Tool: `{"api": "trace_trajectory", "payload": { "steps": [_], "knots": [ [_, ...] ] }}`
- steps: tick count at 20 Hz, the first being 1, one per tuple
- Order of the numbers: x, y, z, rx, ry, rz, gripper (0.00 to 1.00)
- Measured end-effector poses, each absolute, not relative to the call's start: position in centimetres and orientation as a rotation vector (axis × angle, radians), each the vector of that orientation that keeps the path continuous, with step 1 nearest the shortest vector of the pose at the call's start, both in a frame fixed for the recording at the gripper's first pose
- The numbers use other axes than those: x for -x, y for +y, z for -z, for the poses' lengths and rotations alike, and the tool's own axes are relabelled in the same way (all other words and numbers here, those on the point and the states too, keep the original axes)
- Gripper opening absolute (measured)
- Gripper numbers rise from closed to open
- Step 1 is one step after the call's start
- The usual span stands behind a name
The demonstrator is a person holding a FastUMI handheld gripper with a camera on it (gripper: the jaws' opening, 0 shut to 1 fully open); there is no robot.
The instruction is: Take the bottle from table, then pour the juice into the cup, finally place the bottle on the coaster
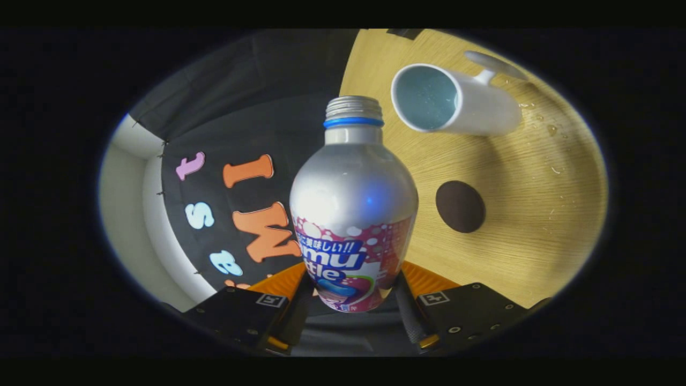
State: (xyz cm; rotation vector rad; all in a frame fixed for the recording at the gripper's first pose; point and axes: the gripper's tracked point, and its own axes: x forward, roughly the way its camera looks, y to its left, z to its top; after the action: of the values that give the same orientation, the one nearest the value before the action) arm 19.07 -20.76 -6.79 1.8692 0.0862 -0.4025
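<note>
We have the bottle [353, 214] clamped in the tool [351, 300], both fingers pressing on its lower body at the printed label, and the whole view is rolled over, so the bottle is lifted off the counter [536, 214] and tipped. Its cap is off; the threaded neck with the blue ring points ahead of the fingers. The cup [455, 102] stands beyond the bottle and off to one side of the neck, handle turned away from us, with a pale liquid already showing inside. The dark round coaster [460, 206] lies on the bare wood between the cup and our fingers, well apart from the cup. A few droplets glisten on the counter beside the cup.

We judge the pouring step is in hand, though we cannot tell whether it is starting or finishing; no stream shows at the mouth. To do it well we should bring the neck over the cup's opening before tilting further, since the mouth is not yet lined up with the rim, and those droplets suggest spilling comes easily here. We should roll slowly about the neck, keep the grip firm because the smooth metal body could slip, and level the bottle before carrying it to the coaster.
</note>
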Motion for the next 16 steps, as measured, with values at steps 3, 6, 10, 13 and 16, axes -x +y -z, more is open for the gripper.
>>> {"api": "trace_trajectory", "payload": {
  "steps": [3,6,10,13,16],
  "knots": [
    [-19.1,-21.0,6.3,-1.896,0.082,0.408,0.75],
    [-19.1,-21.2,5.9,-1.922,0.082,0.402,0.74],
    [-19.2,-21.5,5.6,-1.938,0.083,0.412,0.74],
    [-19.4,-21.4,5.7,-1.949,0.089,0.419,0.74],
    [-19.4,-21.4,5.5,-1.964,0.094,0.423,0.75]
  ]
}}
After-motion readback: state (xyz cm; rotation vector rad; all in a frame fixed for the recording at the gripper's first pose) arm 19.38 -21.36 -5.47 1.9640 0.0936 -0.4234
